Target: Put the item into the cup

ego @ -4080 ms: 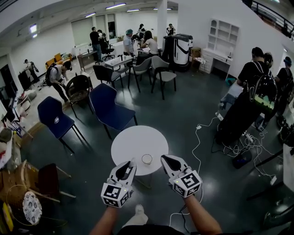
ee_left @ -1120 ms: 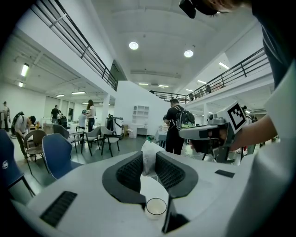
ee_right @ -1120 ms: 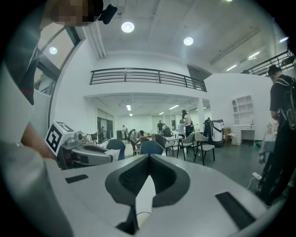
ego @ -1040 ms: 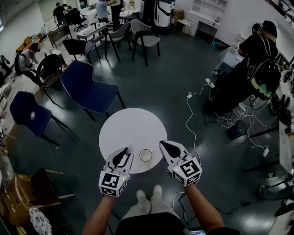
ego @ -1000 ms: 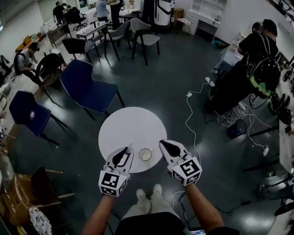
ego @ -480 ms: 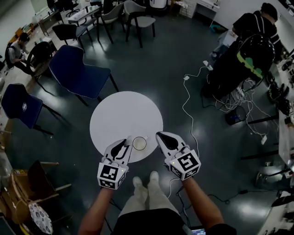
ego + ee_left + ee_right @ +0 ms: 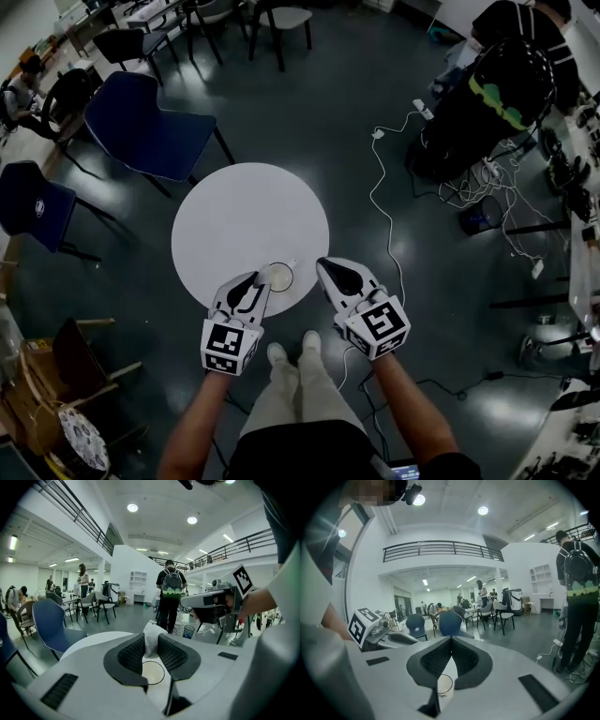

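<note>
Since a moment ago the left claw point(image 7: 260, 279) has come in close to the cup point(image 7: 279, 277), and the round white desk point(image 7: 234, 211) now sits higher in the head view. In this view the cup stands near the desk's edge on the person's side, with 1 claw on each side of it. The left claw's tip is just beside the rim. The right claw point(image 7: 323, 267) is near the cup but not touching it.

In the left gripper view, the left claw point(image 7: 151, 643) squeezes a soft white item point(image 7: 153, 631), which sticks up between the jaws. The cup point(image 7: 152, 672) shows below the jaws, open side up.

In the right gripper view, the right claw point(image 7: 451, 641) is pinched closed with nothing in it. The cup point(image 7: 444, 685) is low in front of it.

What could go wrong? I think the item is not over the cup's mouth yet. If the claw lets go too soon, the item could land on the desk or the floor. The cup looks light and nothing holds it, so a bump from a claw could tip it or push it off the edge.
</note>
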Demonstrator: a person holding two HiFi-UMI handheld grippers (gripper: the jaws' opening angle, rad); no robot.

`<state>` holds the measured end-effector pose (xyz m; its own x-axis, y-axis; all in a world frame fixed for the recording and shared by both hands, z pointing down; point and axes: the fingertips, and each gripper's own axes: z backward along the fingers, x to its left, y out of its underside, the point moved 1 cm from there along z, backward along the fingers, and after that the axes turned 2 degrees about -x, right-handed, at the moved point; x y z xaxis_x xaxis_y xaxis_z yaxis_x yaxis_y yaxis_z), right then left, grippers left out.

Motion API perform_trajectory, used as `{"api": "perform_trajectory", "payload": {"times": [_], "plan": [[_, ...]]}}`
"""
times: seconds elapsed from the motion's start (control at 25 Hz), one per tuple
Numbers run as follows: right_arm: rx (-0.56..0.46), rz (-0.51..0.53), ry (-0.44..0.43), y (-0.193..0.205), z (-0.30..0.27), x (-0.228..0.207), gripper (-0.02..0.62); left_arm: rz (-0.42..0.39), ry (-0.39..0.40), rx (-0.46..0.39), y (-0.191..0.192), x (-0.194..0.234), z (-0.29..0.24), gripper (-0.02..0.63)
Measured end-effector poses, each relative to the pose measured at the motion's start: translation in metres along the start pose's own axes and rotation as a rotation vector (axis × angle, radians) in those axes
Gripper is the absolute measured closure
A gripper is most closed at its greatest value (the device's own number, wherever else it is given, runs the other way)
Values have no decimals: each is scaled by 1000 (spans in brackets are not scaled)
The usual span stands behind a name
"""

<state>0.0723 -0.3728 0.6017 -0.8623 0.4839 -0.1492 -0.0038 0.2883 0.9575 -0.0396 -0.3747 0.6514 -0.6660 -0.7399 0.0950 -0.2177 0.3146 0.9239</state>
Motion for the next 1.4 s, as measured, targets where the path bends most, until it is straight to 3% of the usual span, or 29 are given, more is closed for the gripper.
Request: {"api": "perform_trajectory", "payload": {"times": [0.24, 1.04, 1.4], "plan": [[15, -8, -1, 18, -4, -9, 578, -4, 4, 32, 20, 0, -19, 512], [60, -54, 6, 61, -3, -21, 578, -143, 21, 156, 80, -4, -67, 511], [79, -72, 5, 80, -9, -23, 578, -109, 20, 178, 102, 3, -78, 511]]}}
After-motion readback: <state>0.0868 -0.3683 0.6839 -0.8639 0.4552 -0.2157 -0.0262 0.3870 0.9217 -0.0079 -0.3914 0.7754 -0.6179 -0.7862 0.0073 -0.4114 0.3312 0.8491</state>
